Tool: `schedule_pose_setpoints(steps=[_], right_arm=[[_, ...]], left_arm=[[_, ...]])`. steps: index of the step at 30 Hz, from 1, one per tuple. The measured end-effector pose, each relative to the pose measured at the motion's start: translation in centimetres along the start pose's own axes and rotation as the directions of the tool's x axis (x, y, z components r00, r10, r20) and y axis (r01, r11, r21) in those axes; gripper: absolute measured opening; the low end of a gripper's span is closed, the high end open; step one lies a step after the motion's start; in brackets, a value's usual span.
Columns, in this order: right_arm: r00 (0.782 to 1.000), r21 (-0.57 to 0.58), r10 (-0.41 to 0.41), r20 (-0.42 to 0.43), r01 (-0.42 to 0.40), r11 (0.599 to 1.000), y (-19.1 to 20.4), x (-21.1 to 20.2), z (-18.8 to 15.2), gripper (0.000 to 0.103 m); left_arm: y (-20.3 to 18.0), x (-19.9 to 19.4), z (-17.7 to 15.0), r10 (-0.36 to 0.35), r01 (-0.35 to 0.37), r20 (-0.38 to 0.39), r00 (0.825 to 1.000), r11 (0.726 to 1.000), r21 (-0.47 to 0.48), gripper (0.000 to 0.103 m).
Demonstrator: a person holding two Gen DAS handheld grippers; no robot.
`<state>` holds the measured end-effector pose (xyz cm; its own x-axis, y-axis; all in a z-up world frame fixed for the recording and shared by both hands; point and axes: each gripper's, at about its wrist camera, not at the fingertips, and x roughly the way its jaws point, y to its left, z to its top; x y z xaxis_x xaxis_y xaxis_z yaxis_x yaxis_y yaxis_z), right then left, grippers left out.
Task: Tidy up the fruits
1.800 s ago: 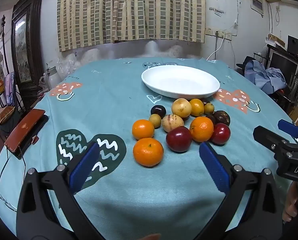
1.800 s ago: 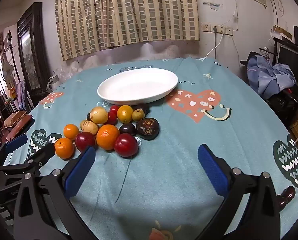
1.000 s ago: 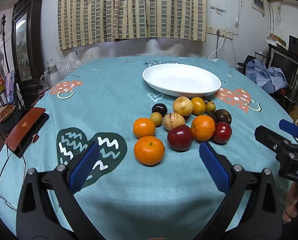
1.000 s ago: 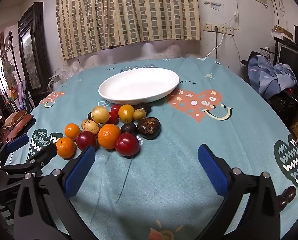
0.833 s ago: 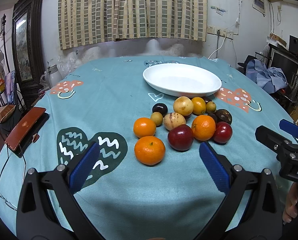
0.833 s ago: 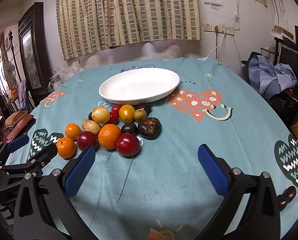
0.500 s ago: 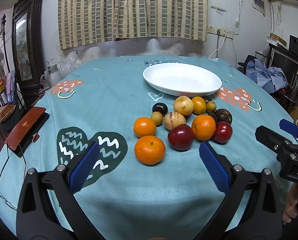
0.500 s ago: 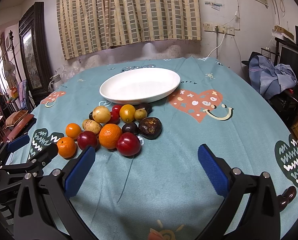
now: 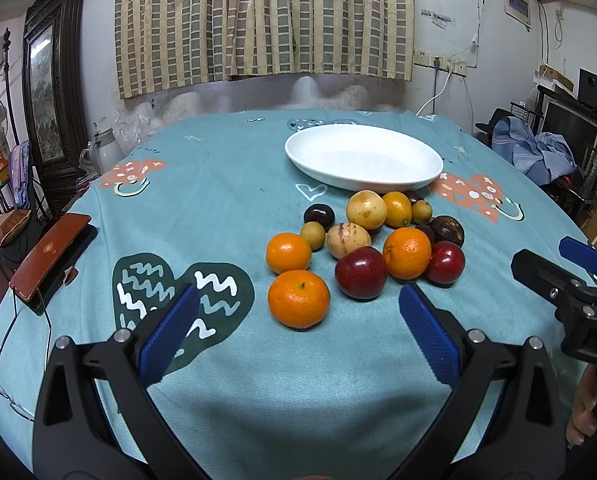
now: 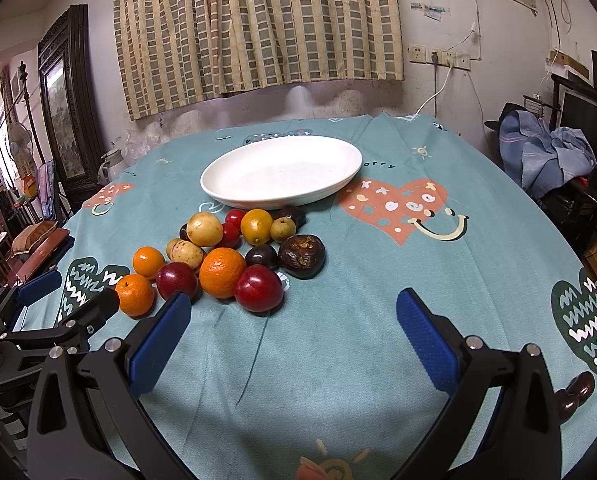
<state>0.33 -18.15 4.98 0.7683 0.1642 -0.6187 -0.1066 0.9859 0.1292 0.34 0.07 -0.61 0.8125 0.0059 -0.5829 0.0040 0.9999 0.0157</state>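
While my left gripper (image 9: 298, 312) and right gripper (image 10: 294, 320) gape empty, risk: nudging round orange mandarin (image 9: 298, 298) at 12 o'clock scatters pile short of white oval plate (image 9: 362, 158).

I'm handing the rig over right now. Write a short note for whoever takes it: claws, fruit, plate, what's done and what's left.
Left claw: open, empty, low over the cloth, facing the nearest orange.
Right claw: open, empty, nearest the red plum.
Fruit pile: all on the tablecloth, clustered just in front of the white plate.
Done: nothing moved onto the plate; it holds no fruit.
Left: every fruit. The near orange looks like the easiest first pick.
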Motion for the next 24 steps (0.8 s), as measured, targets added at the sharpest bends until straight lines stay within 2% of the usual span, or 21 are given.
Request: schedule_pose_setpoints(steps=[24], right_arm=[[1.0, 0.003, 0.003, 0.0, -0.003, 1.0, -0.23, 0.02, 0.09, 0.102]], left_arm=[[0.05, 0.15, -0.3, -0.001, 0.001, -0.004, 1.0, 1.0, 0.0, 0.101]])
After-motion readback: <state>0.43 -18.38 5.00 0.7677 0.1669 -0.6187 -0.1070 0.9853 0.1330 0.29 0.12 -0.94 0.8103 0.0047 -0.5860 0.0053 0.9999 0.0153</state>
